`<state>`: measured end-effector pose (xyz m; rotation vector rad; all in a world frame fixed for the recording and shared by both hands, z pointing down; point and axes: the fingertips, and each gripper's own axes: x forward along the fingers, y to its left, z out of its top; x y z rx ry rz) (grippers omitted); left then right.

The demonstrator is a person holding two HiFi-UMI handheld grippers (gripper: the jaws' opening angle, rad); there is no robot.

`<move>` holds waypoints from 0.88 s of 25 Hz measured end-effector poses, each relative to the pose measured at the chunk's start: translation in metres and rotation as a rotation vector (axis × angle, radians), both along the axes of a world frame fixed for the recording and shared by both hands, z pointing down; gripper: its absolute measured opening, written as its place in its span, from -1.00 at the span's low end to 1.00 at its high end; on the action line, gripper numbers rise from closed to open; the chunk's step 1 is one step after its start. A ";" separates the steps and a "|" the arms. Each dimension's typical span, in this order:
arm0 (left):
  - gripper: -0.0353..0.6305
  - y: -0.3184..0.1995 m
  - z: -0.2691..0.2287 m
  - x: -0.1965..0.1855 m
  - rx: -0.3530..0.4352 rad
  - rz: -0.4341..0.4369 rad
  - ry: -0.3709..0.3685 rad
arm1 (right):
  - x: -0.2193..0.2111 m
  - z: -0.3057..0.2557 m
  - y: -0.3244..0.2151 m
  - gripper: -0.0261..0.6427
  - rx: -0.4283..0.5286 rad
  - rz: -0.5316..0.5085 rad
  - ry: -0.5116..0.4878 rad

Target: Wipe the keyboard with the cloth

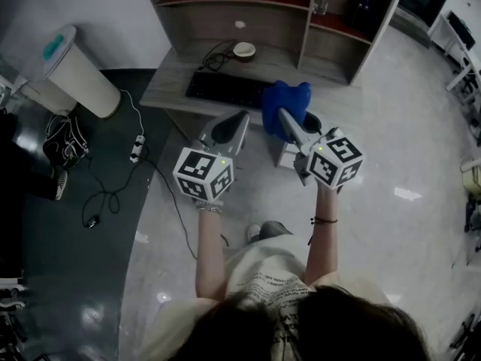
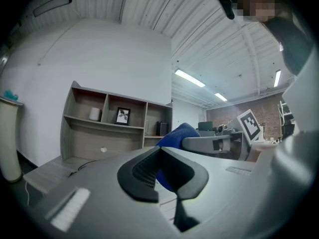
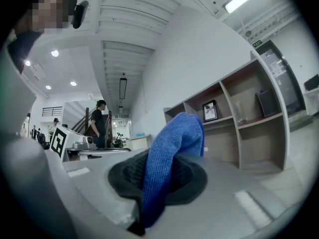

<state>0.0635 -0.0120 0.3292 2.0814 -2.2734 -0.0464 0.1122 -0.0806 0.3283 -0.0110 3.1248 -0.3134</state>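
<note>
In the head view the black keyboard (image 1: 225,89) lies on the grey desk (image 1: 169,81), ahead of both grippers. My right gripper (image 1: 289,122) is shut on the blue cloth (image 1: 285,105), which bunches up above its jaws, near the keyboard's right end. In the right gripper view the cloth (image 3: 172,153) stands folded between the black pads of my right gripper (image 3: 157,183). My left gripper (image 1: 231,128) hovers short of the desk's front edge, shut and holding nothing. In the left gripper view the pads of my left gripper (image 2: 162,176) meet, with the cloth (image 2: 177,132) showing beyond them.
A shelf unit (image 1: 304,21) rises behind the desk, with a small bowl (image 1: 243,50) and cables by the keyboard. A white bin (image 1: 75,70) stands left of the desk. A power strip (image 1: 137,147) and cords lie on the floor. A person (image 3: 98,123) stands far behind.
</note>
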 end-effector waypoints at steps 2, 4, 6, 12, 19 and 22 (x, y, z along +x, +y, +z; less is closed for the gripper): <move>-0.88 0.000 0.002 -0.006 0.001 0.000 0.006 | -0.005 0.002 0.000 -0.75 0.004 0.001 0.011; -0.88 -0.001 0.004 -0.010 0.001 0.003 0.014 | -0.008 0.004 -0.001 -0.75 0.006 0.005 0.019; -0.88 -0.003 0.007 -0.013 0.000 0.008 0.024 | -0.011 0.005 -0.003 -0.74 0.002 0.010 0.023; -0.88 -0.017 0.013 -0.026 -0.007 0.016 0.042 | -0.025 0.010 -0.018 -0.74 -0.012 0.020 0.033; -0.88 -0.036 0.015 -0.049 -0.013 0.014 0.055 | -0.050 0.014 -0.041 -0.75 -0.021 0.006 0.053; -0.88 -0.047 0.019 -0.059 -0.020 0.007 0.065 | -0.062 0.016 -0.050 -0.74 -0.029 -0.011 0.055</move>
